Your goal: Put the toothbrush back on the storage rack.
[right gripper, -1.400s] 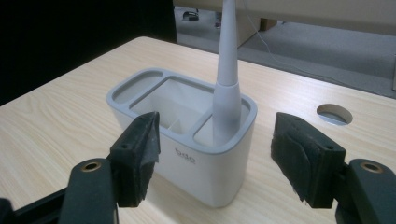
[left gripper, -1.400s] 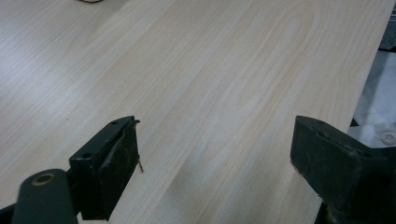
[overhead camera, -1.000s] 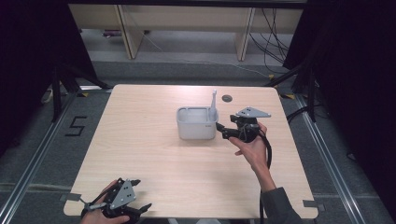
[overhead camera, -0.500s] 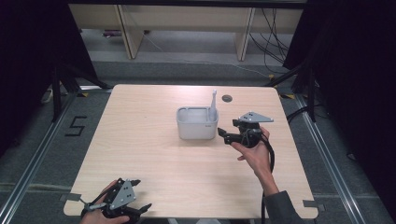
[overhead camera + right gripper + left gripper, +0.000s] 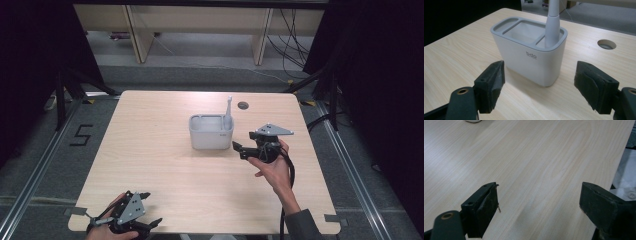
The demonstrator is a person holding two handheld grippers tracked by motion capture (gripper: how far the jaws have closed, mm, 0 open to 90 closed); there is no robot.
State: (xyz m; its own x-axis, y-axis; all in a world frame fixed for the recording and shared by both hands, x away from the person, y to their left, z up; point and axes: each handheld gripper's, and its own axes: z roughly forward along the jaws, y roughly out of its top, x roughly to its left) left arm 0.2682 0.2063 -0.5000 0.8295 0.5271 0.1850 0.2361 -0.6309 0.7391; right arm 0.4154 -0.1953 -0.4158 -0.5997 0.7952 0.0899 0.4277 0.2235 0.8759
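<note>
Lit table, dark surround, frames mostly sharp.
High view: even overhead light on the table point(image 5: 165, 170), black at both sides, floor behind dim; mild softness. Right gripper view: holder point(image 5: 529, 53) crisp, pale glare patch and soft shadow at its base, near jaws slightly soft. Left gripper view: broad sheen on the wood, jaws dark and blurred.
</note>
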